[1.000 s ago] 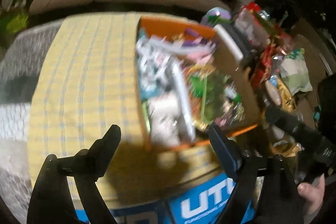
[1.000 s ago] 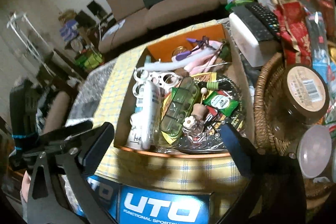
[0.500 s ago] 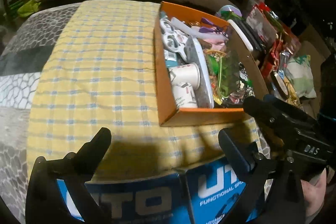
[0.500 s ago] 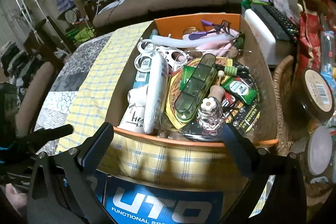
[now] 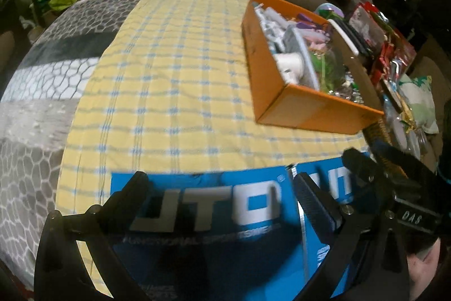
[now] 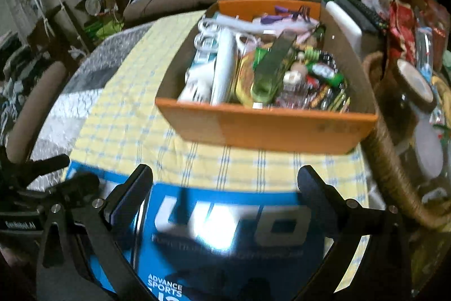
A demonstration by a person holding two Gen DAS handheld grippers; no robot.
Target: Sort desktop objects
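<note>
Yellow checked cloth (image 5: 169,75) spreads ahead of both claws. Orange box (image 6: 265,129), crammed w/ clutter, sits beyond R claw (image 6: 225,182), ahead-right of L claw (image 5: 222,188). Blue UTO pkg (image 6: 225,227) lies under R claw's open jaws; another (image 5: 203,216) under L. Both claws released, gripping nothing; L's jaws just finished opening.

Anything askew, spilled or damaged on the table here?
Nothing spilled or damaged. The orange box is crammed, items heaped at all angles, but all inside its walls. The yellow checked cloth lies flat.
</note>
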